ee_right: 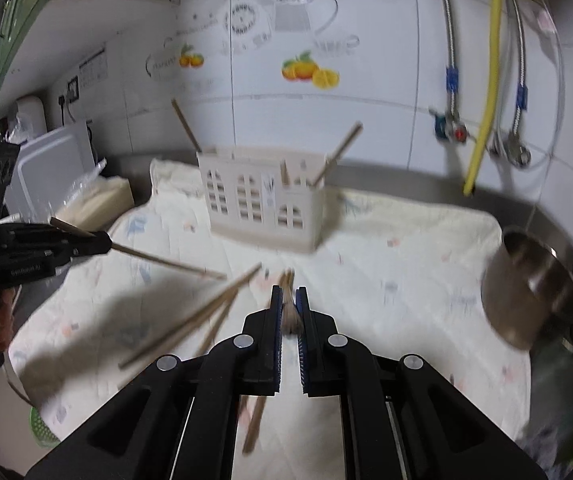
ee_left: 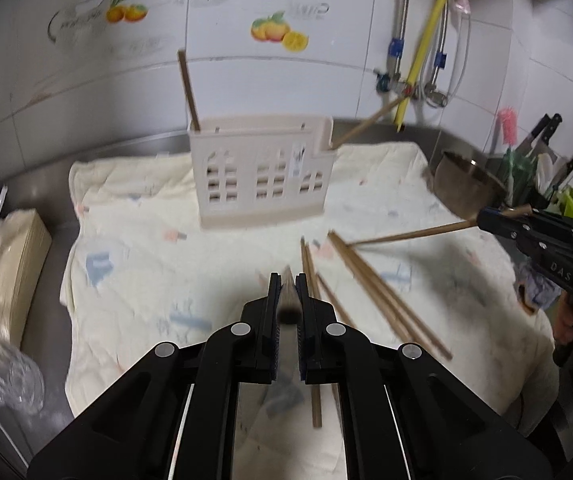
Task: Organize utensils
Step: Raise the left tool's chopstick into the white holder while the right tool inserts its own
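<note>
A cream plastic utensil holder (ee_left: 262, 172) stands on a pale cloth (ee_left: 146, 264) and holds two wooden chopsticks (ee_left: 188, 88), one at each end. It also shows in the right wrist view (ee_right: 264, 204). Several loose chopsticks (ee_left: 382, 296) lie on the cloth in front of it. My left gripper (ee_left: 287, 280) is shut on a chopstick (ee_left: 287, 300) that points forward, above the cloth. My right gripper (ee_right: 288, 294) is shut on another chopstick (ee_right: 289, 312). In the left wrist view the right gripper (ee_left: 486, 216) holds its chopstick (ee_left: 410, 235) sideways, right of the loose pile.
A steel pot (ee_left: 468, 184) sits at the cloth's right edge, with a knife and utensil rack (ee_left: 534, 160) behind it. A wrapped stack of cream sheets (ee_left: 10, 264) lies left. Pipes and a yellow hose (ee_left: 426, 40) run down the tiled wall. A white box (ee_right: 52, 172) stands far left.
</note>
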### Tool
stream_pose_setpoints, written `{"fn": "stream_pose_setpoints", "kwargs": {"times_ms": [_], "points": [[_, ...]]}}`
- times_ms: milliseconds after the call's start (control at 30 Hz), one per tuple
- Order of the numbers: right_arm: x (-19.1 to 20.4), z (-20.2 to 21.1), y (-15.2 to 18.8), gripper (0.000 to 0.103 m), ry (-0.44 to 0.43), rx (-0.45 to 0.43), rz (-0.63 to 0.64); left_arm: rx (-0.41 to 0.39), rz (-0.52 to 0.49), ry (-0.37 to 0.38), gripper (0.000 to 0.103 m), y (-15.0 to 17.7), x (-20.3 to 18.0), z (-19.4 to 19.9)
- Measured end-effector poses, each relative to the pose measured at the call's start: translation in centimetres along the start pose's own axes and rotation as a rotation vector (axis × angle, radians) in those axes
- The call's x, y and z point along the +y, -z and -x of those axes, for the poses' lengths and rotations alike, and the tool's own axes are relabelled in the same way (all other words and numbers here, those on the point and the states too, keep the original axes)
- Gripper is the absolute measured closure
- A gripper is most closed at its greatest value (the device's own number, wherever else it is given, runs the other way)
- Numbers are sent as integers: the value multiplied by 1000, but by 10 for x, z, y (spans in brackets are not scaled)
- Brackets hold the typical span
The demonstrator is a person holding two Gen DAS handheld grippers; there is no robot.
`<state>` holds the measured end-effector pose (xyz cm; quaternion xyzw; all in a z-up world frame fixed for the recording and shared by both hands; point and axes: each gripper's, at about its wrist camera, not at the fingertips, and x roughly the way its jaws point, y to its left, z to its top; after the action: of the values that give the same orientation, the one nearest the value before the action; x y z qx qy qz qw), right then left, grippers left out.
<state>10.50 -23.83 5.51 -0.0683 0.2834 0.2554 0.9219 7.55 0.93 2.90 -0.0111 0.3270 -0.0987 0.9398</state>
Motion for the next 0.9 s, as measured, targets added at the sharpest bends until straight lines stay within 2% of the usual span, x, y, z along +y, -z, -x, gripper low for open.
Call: {"fn": "stream_pose_setpoints", "kwargs": {"times_ms": [33, 433, 633, 900], "points": [[0, 0, 0, 97, 0, 0, 0, -6, -3, 0, 97, -5, 0, -1], [-15, 3, -89, 97, -31, -61, 49, -67, -27, 22, 97, -68, 4, 5], [-21, 10, -129, 97, -67, -76, 66, -116, -55, 27, 97, -104, 5, 25], [-21, 8, -170, 97, -59, -99, 98, -211, -64, -17, 97, -159, 17, 54]]}}
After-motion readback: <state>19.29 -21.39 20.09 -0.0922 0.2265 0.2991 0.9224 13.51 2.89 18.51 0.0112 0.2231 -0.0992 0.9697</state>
